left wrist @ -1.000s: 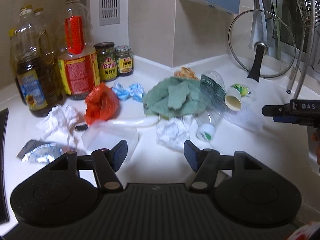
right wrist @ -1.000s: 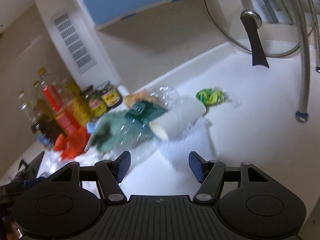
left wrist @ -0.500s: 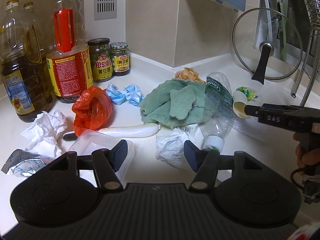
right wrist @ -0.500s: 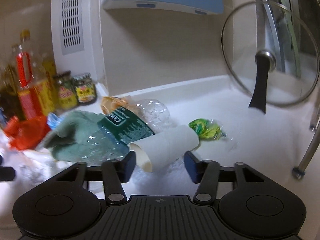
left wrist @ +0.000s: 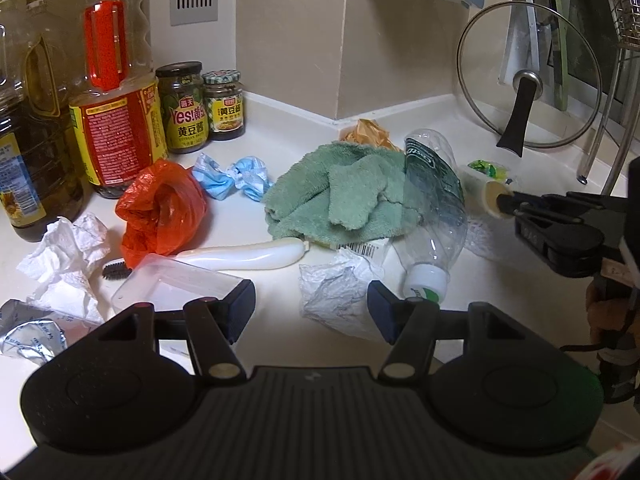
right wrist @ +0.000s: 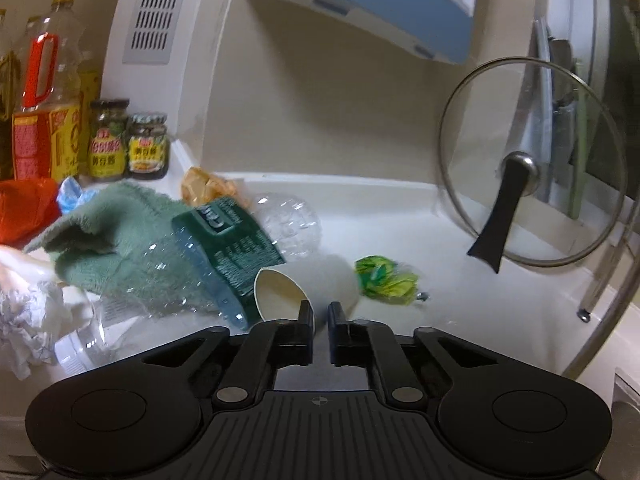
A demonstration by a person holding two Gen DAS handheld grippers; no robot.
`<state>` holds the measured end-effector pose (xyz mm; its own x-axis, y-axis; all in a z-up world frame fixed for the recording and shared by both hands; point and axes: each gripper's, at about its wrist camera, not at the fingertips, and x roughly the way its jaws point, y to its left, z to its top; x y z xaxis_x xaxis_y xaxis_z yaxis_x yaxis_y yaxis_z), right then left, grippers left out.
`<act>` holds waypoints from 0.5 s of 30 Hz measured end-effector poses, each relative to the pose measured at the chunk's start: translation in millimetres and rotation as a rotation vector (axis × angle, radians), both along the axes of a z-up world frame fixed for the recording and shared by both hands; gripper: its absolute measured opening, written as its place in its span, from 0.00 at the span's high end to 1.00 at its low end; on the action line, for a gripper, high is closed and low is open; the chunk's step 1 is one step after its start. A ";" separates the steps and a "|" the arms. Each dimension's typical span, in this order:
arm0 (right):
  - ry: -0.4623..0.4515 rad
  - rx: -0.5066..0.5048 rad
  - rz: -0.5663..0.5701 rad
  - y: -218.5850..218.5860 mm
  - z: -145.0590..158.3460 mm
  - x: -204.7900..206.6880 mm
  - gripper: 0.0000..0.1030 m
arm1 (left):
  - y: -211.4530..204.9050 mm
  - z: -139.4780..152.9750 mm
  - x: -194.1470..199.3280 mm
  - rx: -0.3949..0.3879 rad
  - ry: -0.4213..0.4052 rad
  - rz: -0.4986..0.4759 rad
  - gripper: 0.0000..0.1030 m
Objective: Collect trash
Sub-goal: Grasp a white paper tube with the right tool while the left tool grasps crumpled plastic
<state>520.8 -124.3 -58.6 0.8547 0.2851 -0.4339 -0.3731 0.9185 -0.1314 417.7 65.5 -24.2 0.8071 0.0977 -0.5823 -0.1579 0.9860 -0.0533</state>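
Observation:
A white paper cup (right wrist: 316, 280) lies on its side on the white counter (left wrist: 500, 280), against a crushed clear plastic bottle (left wrist: 432, 208). My right gripper (right wrist: 320, 314) is closing on the cup's rim, one finger inside the mouth and the other outside, with the wall pinched between them. In the left wrist view the right gripper (left wrist: 506, 202) reaches the cup (left wrist: 490, 198) from the right. My left gripper (left wrist: 310, 304) hangs open and empty over a crumpled white wrapper (left wrist: 340, 296). More trash lies around: a red bag (left wrist: 160, 208), white tissue (left wrist: 64, 264), and a green wrapper (right wrist: 384, 280).
A green towel (left wrist: 340, 188) lies mid-counter under the bottle. Oil bottles (left wrist: 116, 80) and sauce jars (left wrist: 184, 108) stand at the back left. A glass lid (left wrist: 528, 88) leans on the back right wall beside a dish rack (left wrist: 624, 8). A clear plastic box (left wrist: 172, 284) sits near my left finger.
My right gripper moved in on the paper cup, rolled, and shut its jaws on the rim. My left gripper drifted slightly forward over the counter, still open.

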 end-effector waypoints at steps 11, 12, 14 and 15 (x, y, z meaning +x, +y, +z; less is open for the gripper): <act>0.020 0.320 -0.093 -64.7 34.4 -6.9 0.99 | -7.9 -7.2 15.2 -0.001 0.014 -0.039 0.43; 0.030 0.350 -0.099 -70.6 37.9 -7.4 0.99 | -8.8 -8.1 16.6 -0.001 0.017 -0.042 0.43; 0.046 0.398 -0.110 -80.9 43.7 -10.2 0.99 | -9.9 -10.1 19.1 -0.002 0.021 -0.046 0.43; 0.051 0.417 -0.115 -85.9 46.2 -12.5 0.99 | -10.5 -10.9 20.5 -0.002 0.022 -0.049 0.43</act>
